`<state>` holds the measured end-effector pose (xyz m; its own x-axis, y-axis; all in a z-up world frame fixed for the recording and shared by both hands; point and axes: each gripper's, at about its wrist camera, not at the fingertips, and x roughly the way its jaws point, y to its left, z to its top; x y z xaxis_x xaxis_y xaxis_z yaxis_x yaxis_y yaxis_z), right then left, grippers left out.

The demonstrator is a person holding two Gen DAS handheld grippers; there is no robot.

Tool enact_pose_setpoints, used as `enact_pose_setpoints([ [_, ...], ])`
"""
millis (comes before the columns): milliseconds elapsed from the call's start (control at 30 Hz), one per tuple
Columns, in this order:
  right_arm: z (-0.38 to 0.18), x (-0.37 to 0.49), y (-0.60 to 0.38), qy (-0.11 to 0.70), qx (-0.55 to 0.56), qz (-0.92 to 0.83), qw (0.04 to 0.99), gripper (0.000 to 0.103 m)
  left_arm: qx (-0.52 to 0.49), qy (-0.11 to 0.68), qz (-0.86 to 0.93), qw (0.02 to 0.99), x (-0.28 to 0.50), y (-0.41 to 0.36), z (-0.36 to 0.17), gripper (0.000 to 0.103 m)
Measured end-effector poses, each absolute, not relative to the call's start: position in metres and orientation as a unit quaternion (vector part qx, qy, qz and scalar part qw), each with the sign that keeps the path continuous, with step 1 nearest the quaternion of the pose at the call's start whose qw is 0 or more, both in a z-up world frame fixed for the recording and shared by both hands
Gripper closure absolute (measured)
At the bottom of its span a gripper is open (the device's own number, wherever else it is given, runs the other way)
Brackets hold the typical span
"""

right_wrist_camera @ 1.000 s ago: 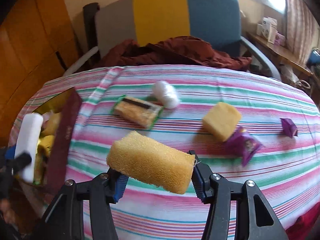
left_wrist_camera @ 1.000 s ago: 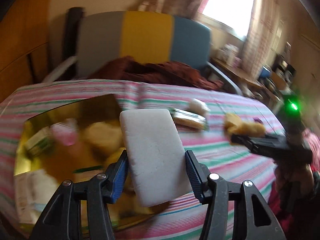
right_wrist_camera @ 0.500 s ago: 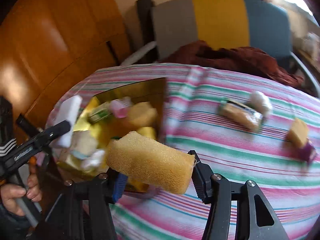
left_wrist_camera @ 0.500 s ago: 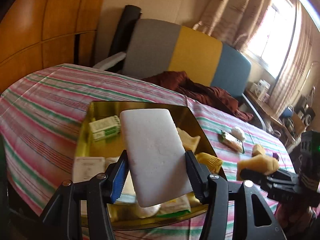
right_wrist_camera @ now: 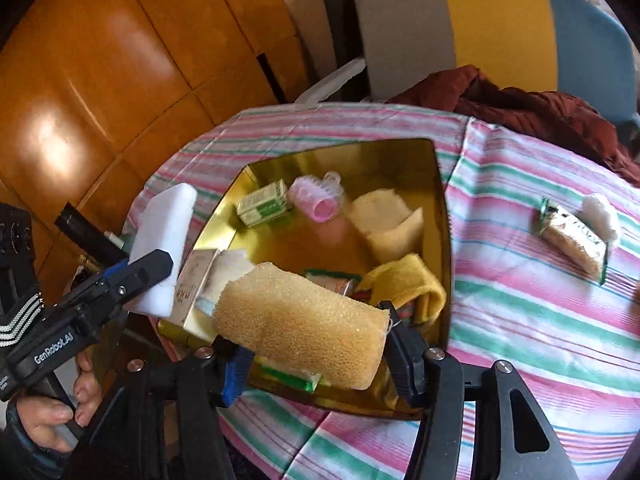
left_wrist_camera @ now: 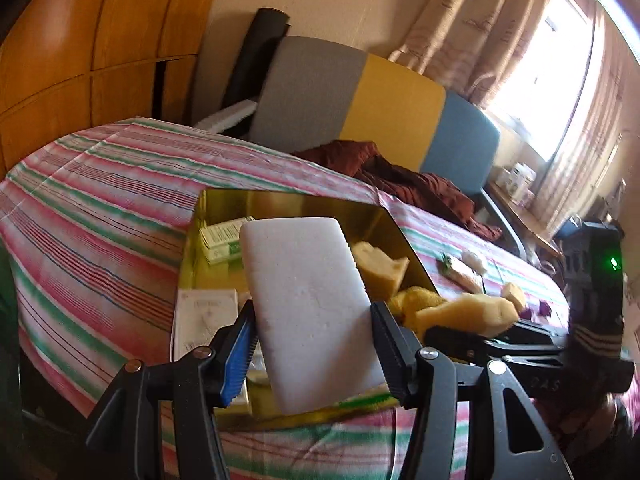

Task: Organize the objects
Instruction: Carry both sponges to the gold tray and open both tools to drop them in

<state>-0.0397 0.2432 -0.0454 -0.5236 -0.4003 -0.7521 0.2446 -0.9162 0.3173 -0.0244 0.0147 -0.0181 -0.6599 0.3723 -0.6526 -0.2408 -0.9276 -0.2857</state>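
The gold tray (right_wrist_camera: 442, 240) sits near the left end of the striped tablecloth (right_wrist_camera: 540, 292), and both my hands have swung over to it from the loose items further right, so this is the drop-off step, not another pick. The tray is already crowded: a cream cloth (right_wrist_camera: 384, 220), a yellow cloth (right_wrist_camera: 408, 280), a white carton (left_wrist_camera: 206, 316), a green-and-white box (right_wrist_camera: 262, 202) and a pink roller (right_wrist_camera: 316, 200) lie inside it. My left gripper (left_wrist_camera: 312, 344) is clamped on the white foam block (left_wrist_camera: 304, 304), held above the tray's near-left corner. My right gripper (right_wrist_camera: 312, 356) has the tan sponge (right_wrist_camera: 300, 320) between its fingers above the tray's near edge; its jaws are opening, though the sponge has not dropped. I judge the open floor behind the sponge, at the tray's middle, to be the best room. The near rim is close under both loads, so either could tip out onto the cloth. A wrapped sponge (right_wrist_camera: 574, 236) and a white wad (right_wrist_camera: 600, 214) wait to the right of the tray.
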Motion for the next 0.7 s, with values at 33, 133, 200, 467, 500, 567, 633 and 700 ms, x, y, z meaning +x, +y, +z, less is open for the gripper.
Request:
enact_pose_setpoints([
  [33, -0.048, -0.039, 0.242, -0.084, 0.457, -0.865, 0.188, 0.04, -0.376, -0.083, 0.907, 0.172, -0.022, 0.016, -0.02, 0.047],
  [133, -0.059, -0.039, 0.244, -0.077, 0.472, -0.862, 0.171, 0.032, -0.382, -0.086, 0.902, 0.183, -0.023, 0.021, -0.024, 0.046],
  [200, -0.063, -0.039, 0.246, -0.076, 0.478, -0.86, 0.162, 0.018, -0.381, -0.087, 0.9, 0.192, -0.025, 0.027, -0.026, 0.045],
  [467, -0.065, -0.023, 0.265, -0.113, 0.465, -0.866, 0.147, 0.001, -0.408, -0.087, 0.883, 0.213, -0.037, 0.047, -0.04, 0.044],
  [500, -0.065, -0.02, 0.266, -0.115, 0.463, -0.867, 0.145, 0.001, -0.419, -0.089, 0.877, 0.219, -0.039, 0.05, -0.044, 0.042],
  [567, -0.067, -0.016, 0.269, -0.115, 0.46, -0.87, 0.134, 0.0, -0.429, -0.097, 0.87, 0.223, -0.04, 0.054, -0.049, 0.04],
  [633, -0.068, -0.014, 0.271, -0.117, 0.457, -0.873, 0.124, 0.0, -0.445, -0.091, 0.863, 0.223, -0.043, 0.059, -0.056, 0.039],
  [700, -0.068, -0.014, 0.272, -0.116, 0.457, -0.874, 0.118, 0.0, -0.459, -0.094, 0.857, 0.215, -0.045, 0.059, -0.063, 0.037],
])
